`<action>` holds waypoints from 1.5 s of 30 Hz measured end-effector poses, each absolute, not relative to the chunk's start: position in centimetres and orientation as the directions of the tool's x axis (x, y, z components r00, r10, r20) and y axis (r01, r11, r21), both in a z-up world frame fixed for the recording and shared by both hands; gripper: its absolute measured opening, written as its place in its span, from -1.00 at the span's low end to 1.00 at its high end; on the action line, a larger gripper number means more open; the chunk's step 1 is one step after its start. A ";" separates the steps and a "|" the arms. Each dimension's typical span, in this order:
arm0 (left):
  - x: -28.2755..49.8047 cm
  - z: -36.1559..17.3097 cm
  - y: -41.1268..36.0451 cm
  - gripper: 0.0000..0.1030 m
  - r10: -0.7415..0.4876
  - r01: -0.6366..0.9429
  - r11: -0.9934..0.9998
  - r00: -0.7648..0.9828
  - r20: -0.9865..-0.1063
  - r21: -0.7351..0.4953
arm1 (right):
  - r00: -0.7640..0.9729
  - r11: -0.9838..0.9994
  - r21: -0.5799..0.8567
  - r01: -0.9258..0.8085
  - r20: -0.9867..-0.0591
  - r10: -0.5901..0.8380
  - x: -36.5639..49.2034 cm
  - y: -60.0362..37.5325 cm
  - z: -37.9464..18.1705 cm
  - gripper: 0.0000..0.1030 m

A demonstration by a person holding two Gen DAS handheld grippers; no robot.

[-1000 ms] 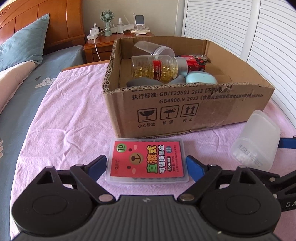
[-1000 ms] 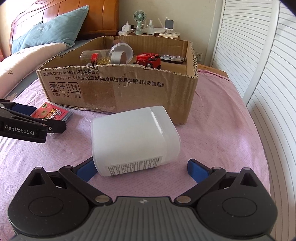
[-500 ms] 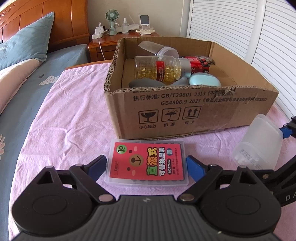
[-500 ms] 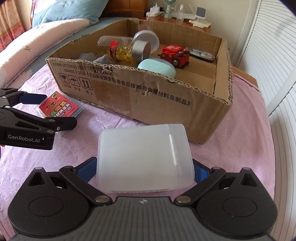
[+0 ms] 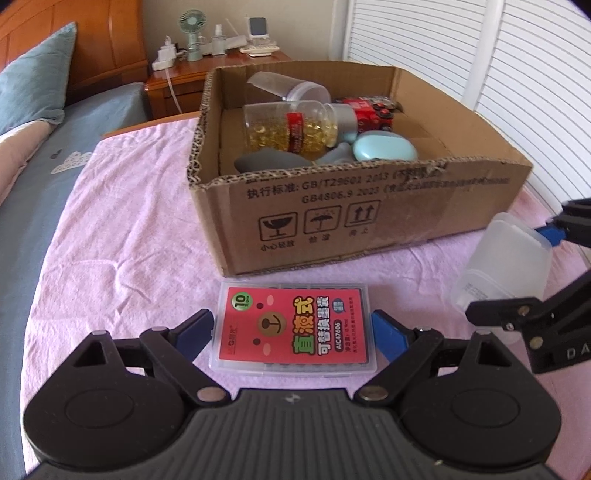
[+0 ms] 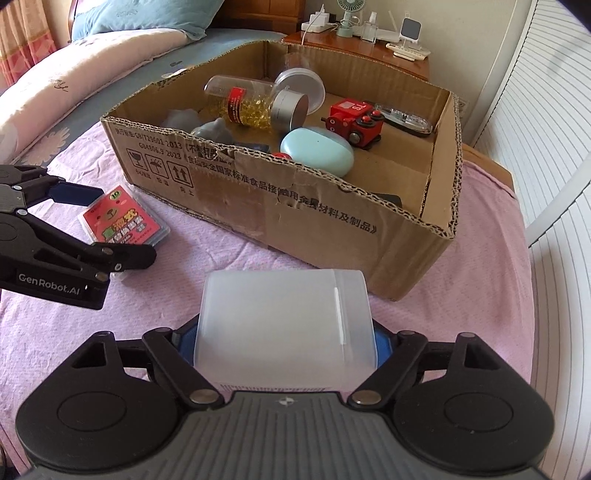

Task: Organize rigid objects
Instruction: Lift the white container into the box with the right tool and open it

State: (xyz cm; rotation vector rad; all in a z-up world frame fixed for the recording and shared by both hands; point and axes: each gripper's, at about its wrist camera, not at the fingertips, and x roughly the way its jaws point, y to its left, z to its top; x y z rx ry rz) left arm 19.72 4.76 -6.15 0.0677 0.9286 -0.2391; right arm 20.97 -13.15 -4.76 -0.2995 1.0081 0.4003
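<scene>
The cardboard box [image 6: 295, 206] stands just ahead, its near wall blocking a level path. Its right half has bare floor; the left half is crowded.

Bedroom, daylit. Pink cloth [image 5: 122, 236] spread as the work surface. To the left, a bed with grey-blue sheet [image 5: 33, 206], blue pillow [image 5: 33, 81] and orange wooden headboard [image 5: 99, 40]. Behind, a wooden nightstand [image 5: 192, 77] against a cream wall [image 5: 295, 22], bearing a small green fan [image 5: 192, 33], a power strip and a few small items. Along the right, white louvred doors [image 5: 524, 74], brightly lit.
</scene>
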 end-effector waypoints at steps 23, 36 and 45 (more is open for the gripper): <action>15.9 -0.1 4.9 0.75 -0.271 0.407 0.913 0.577 -0.770 -0.017 | 0.547 0.863 -0.055 -0.502 -0.793 0.268 17.7 -13.4 1.7 0.68; 17.8 3.7 4.9 0.75 -0.287 0.423 0.906 0.641 -0.712 0.016 | 0.636 0.891 -0.046 -0.451 -0.718 0.284 23.2 -14.6 5.3 0.68; 20.3 4.1 4.4 0.75 -0.279 0.422 0.906 0.651 -0.706 0.031 | 0.585 0.903 0.010 -0.429 -0.758 0.286 29.7 -14.7 2.0 0.68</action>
